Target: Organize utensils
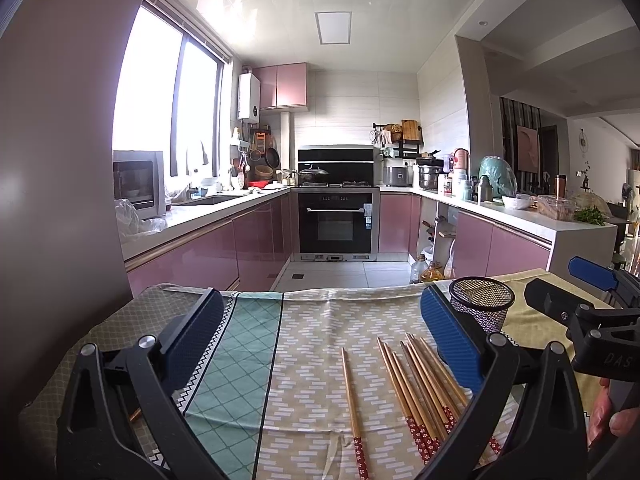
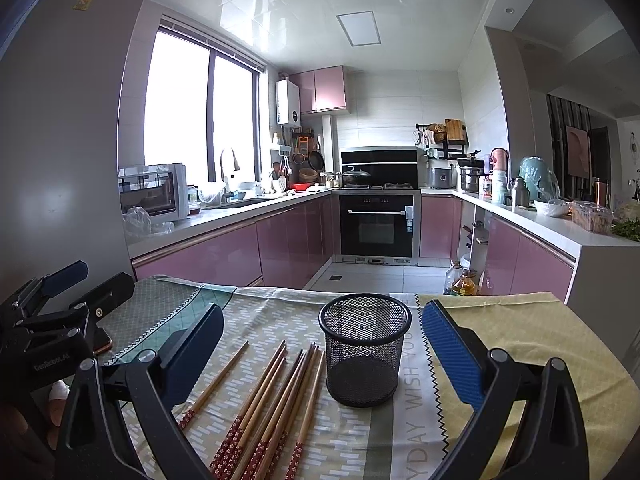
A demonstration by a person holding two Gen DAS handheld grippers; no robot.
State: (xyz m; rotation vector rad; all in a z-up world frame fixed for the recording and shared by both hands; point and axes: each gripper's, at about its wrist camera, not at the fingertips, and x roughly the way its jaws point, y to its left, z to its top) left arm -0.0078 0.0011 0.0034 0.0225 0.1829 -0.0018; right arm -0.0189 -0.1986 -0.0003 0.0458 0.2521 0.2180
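Right gripper (image 2: 320, 354): jaws spread wide, nothing between the pads, hovering low over the table. The mesh cup (image 2: 366, 354) sits dead ahead, inside the gap but nearer the right pad, not touched. Likely staged so either cup or sticks can be reached.

Left gripper (image 1: 320, 340): also wide apart, empty. One single chopstick (image 1: 352, 396) lies within its gap, apart from the rest; the chopstick bundle (image 1: 420, 388) is fanned just beside the right finger, partly tucked under it in the left wrist view.

All sticks lie flat on the patterned tablecloth (image 2: 520, 332), decorated red ends toward the person, tips pointing at the cup. Cup is upright and looks empty, so I judge sorting hasn't started. Loose stick is the easiest first pick.
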